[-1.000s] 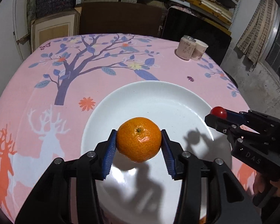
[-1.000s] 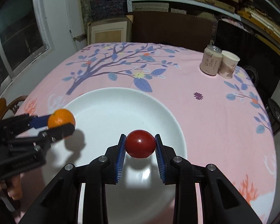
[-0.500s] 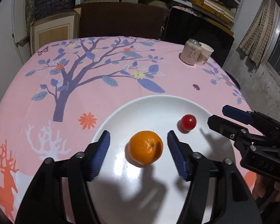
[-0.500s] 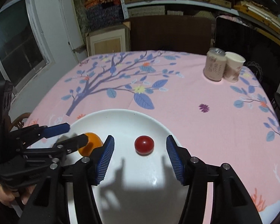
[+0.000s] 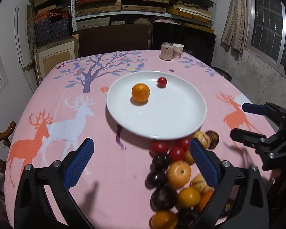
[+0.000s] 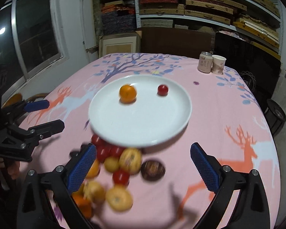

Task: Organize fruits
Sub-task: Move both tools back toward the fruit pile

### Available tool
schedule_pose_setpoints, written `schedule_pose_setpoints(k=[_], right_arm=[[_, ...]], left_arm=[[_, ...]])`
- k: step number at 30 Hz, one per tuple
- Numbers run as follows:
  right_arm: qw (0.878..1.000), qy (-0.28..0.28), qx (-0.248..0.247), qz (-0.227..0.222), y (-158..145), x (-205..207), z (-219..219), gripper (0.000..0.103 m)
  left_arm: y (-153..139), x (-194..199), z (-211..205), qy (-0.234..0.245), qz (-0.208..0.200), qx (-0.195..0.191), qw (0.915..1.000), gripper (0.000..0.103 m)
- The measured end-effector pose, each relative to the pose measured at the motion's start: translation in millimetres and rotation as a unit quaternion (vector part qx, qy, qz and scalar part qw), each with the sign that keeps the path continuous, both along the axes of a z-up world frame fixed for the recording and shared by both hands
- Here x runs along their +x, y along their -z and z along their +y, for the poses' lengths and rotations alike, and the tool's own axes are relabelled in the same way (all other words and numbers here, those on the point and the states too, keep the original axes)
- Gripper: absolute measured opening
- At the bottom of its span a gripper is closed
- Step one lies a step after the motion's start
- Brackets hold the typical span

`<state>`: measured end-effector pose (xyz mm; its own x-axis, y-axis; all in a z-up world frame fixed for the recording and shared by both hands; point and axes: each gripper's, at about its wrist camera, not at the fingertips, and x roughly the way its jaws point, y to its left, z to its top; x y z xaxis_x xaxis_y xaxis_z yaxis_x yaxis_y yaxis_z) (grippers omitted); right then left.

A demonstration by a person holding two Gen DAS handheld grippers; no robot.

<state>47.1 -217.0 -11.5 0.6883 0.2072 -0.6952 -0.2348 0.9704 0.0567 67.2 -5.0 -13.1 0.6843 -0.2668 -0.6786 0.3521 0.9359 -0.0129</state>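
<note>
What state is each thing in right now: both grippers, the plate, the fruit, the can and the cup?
Left gripper: open, empty.
Right gripper: open, empty.
Plate: upright on the table, holds two fruits.
Orange: resting on the plate, free.
Tomato: resting on the plate, apart from the orange.
Fruit pile: loose on the cloth beside the plate.
Can: upright.
Cup: upright, touching the can.

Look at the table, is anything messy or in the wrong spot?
A little. Only the orange and one small red fruit sit on the white plate. The rest lie in a loose heap of fruit on the pink tablecloth, crowding the plate's near rim. Nothing looks spilled or broken.
</note>
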Motion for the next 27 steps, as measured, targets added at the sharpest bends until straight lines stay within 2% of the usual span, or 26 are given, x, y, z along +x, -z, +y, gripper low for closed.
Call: schedule_pose_setpoints(k=[3, 8, 11, 16, 17, 18, 19, 20, 22, 27], right_arm=[[1.0, -0.003, 0.013, 0.005, 10, -32, -3, 0.1], [0.999, 0.028, 0.021, 0.001, 29, -68, -13, 0.1], [0.998, 0.043, 0.039, 0.008, 37, -76, -17, 0.1], [0.998, 0.05, 0.028, 0.006, 41, -80, -11, 0.1], [0.998, 0.051, 0.024, 0.005, 40, -80, -11, 0.1], [0.998, 0.053, 0.023, 0.004, 40, -80, -11, 0.1], [0.998, 0.054, 0.023, 0.002, 40, -81, -11, 0.1], [0.998, 0.057, 0.022, 0.002, 41, -81, -12, 0.1], [0.998, 0.061, 0.022, 0.002, 41, -81, -14, 0.1], [0.998, 0.062, 0.022, 0.001, 41, -81, -15, 0.1]], left_arm=[[15, -32, 12, -0.006, -0.001, 0.012, 0.9999, 0.098], [47, -63, 28, -0.008, 0.035, -0.008, 0.9993, 0.098], [64, -69, 28, -0.016, 0.047, 0.005, 0.9988, 0.098], [70, -66, 28, -0.018, 0.064, -0.025, 0.9975, 0.097], [72, -63, 26, -0.017, 0.071, -0.035, 0.9967, 0.092], [74, -61, 24, -0.009, 0.086, -0.049, 0.995, 0.07], [78, -58, 21, 0.003, 0.106, -0.061, 0.9925, 0.055], [77, -58, 18, 0.004, 0.108, -0.066, 0.9919, 0.052], [76, -61, 12, 0.007, 0.098, -0.052, 0.9938, 0.045], [75, -64, 13, 0.003, 0.102, -0.055, 0.9932, 0.045]])
